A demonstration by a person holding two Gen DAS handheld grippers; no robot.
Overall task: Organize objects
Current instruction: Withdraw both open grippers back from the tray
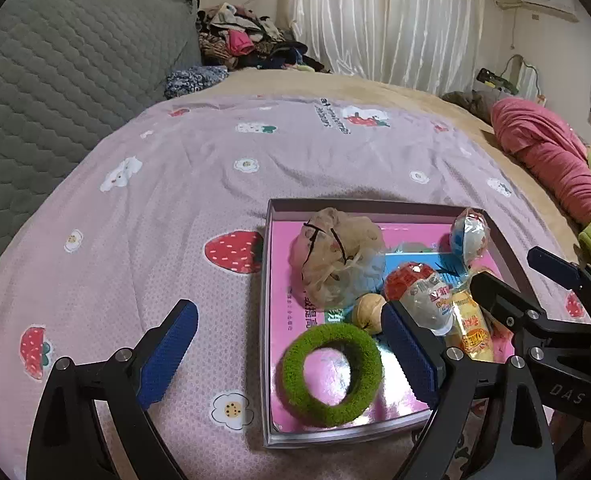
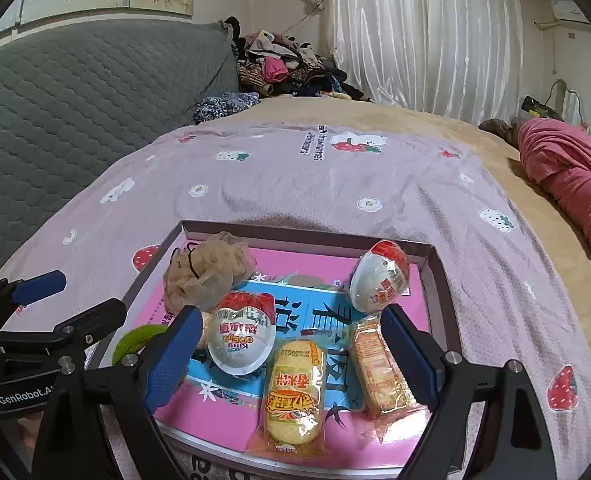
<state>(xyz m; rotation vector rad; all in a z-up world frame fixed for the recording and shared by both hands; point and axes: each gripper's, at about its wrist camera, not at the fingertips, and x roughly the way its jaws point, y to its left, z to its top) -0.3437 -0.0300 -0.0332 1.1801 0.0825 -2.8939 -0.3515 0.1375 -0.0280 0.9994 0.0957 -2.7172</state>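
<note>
Spread over the bed is a pale purple sheet (image 1: 199,184) printed with strawberries and flowers, with a grey quilted headboard (image 1: 55,92) at the far left and white curtains (image 2: 423,36) at the back. On the sheet lies a shallow box lid (image 2: 441,304) with a pink and blue inside, holding the things being organised. At its far left corner sits a beige mesh bath pouf (image 2: 205,276); a green fuzzy ring (image 1: 331,376) lies at its near left, with a walnut (image 1: 369,312) just beyond it. Two egg-shaped toy capsules with red tops are inside, one near the middle (image 2: 241,338) and one at the far right (image 2: 381,282). Two wrapped snack cakes, a yellow one (image 2: 293,396) and an orange one (image 2: 379,368), lie side by side at the near edge. The left gripper (image 1: 289,354) hangs above the ring with its jaws spread wide and nothing held. The right gripper (image 2: 291,354) stands wide open above the snacks, gripping nothing.
</note>
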